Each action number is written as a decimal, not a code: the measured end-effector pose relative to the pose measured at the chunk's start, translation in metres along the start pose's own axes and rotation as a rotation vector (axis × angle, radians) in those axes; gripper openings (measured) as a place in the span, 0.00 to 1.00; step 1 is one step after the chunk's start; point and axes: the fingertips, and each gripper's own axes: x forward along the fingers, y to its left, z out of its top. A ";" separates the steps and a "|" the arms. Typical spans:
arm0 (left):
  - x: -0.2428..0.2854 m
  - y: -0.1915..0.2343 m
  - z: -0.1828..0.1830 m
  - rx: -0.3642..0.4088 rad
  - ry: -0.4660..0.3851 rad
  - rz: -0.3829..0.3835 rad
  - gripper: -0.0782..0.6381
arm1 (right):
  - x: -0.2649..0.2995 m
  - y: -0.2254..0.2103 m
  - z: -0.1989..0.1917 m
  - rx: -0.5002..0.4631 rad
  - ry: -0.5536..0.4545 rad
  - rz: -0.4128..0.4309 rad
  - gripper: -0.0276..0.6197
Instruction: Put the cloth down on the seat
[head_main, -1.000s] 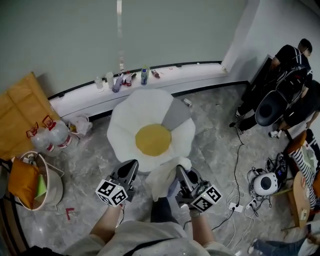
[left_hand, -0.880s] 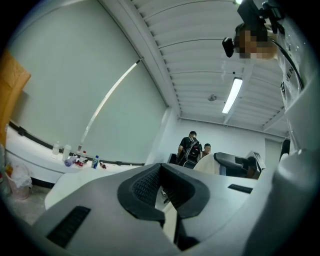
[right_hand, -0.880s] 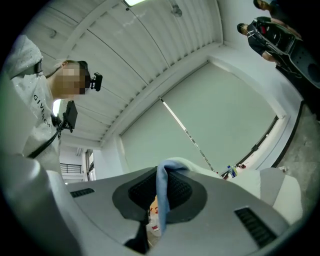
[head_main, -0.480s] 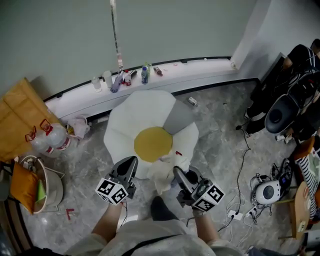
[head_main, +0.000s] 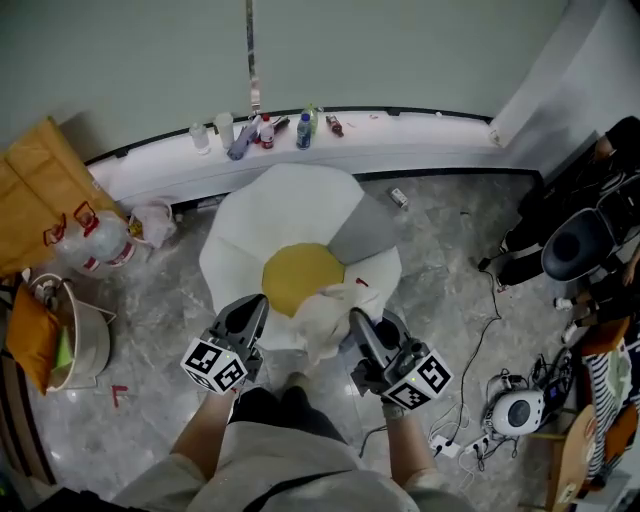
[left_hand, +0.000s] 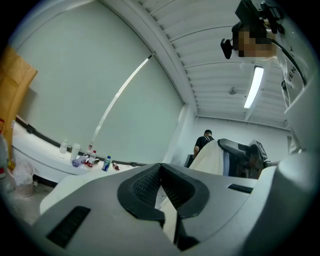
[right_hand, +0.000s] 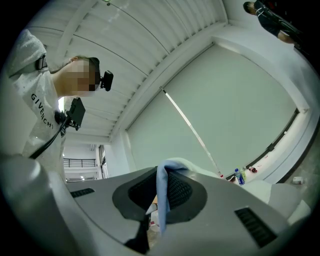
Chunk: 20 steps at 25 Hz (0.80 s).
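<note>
Over the near edge of the flower-shaped seat (head_main: 280, 210), the right hand-held gripper (head_main: 356, 322) was clenched on the cloth (head_main: 325, 310), which dangled by one end, apparently ready for lowering; the left hand-held gripper (head_main: 254, 310) waited alongside, closed and empty

A: What's different?

B: The left gripper (head_main: 256, 302) and right gripper (head_main: 356, 320) came forward. They now sit at the front edge of the seat (head_main: 270, 210), no longer short of it.

A: And the cloth (head_main: 328, 312)?

B: It hung short of the seat. Now it overlaps the front petal (head_main: 375, 272), up to the seat's yellow centre (head_main: 295, 270).
</note>
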 end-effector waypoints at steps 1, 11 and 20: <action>0.002 0.005 -0.003 0.008 0.004 0.008 0.13 | 0.005 -0.006 0.001 -0.002 0.002 0.003 0.09; 0.030 0.067 -0.022 0.004 0.041 0.053 0.13 | 0.066 -0.060 0.029 -0.030 -0.046 0.027 0.09; 0.072 0.121 -0.033 0.056 0.118 0.040 0.13 | 0.127 -0.108 0.028 -0.026 -0.051 0.010 0.09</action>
